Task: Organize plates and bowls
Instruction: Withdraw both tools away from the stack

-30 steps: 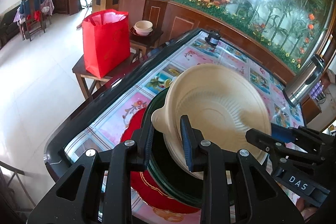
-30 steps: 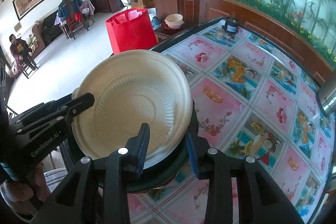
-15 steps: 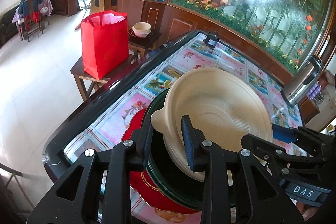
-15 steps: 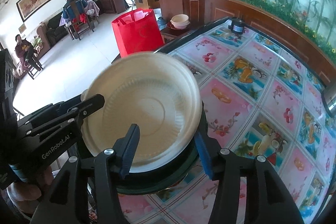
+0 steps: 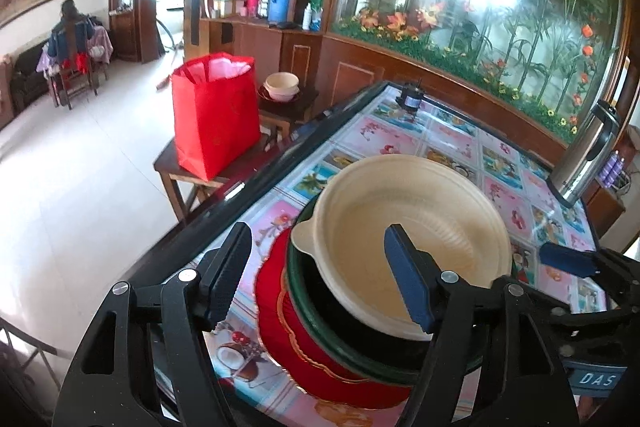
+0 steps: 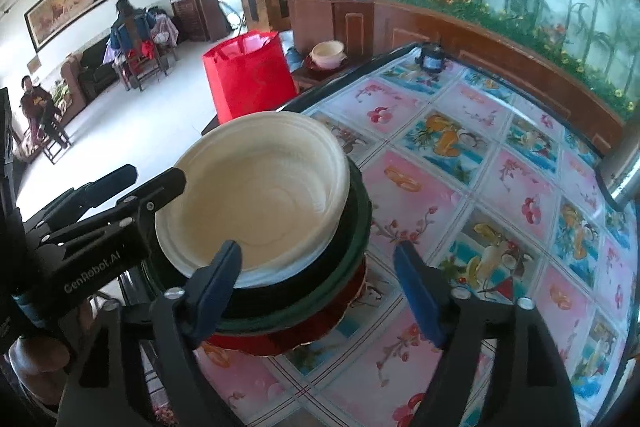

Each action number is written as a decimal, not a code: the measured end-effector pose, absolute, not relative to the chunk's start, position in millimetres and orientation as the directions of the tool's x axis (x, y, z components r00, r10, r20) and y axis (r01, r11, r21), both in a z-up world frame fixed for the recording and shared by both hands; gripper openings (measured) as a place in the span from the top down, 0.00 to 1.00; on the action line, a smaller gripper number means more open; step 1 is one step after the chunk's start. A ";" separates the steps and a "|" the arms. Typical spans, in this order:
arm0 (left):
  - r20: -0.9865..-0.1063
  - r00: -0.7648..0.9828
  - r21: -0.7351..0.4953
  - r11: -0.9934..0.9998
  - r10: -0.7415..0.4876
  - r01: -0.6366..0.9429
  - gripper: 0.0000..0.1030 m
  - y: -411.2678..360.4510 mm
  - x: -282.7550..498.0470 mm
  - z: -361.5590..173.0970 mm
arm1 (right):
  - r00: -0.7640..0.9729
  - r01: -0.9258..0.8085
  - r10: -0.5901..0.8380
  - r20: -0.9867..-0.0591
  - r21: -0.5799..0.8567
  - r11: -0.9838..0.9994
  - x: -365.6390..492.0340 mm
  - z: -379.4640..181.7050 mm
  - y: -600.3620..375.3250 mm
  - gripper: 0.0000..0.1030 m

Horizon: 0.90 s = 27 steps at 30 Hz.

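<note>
Left gripper and right gripper, both spread wide and grasping nothing, flank a cream bowl nested in a dark green plate atop a red plate on the fruit-patterned table; beyond, a red bag.

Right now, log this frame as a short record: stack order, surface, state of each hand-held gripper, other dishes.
stack top: cream bowl
stack middle: dark green plate
stack bottom: red plate
surface: fruit-patterned table
left hand-held gripper: open, holding nothing
right hand-held gripper: open, holding nothing
other dishes: cream bowl on side table
</note>
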<state>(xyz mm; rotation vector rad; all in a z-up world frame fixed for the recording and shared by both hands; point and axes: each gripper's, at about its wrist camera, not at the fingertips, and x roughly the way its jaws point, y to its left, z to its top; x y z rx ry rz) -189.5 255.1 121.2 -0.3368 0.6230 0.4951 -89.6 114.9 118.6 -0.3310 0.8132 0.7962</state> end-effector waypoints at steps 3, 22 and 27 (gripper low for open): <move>-0.602 0.711 -0.140 0.828 0.364 -0.543 0.32 252.8 -197.0 121.6 | 0.501 -0.708 0.500 -0.707 -0.002 0.707 -98.9 121.9 105.0 0.16; -0.485 0.755 -0.021 0.858 0.440 -0.514 0.31 216.2 -237.3 95.6 | 0.747 -0.543 0.445 -0.494 -0.067 0.837 -138.2 93.6 56.9 0.01; -0.487 0.758 -0.028 0.860 0.433 -0.509 0.31 216.6 -242.7 88.7 | 0.744 -0.549 0.456 -0.489 -0.057 0.834 -143.4 83.3 58.8 0.01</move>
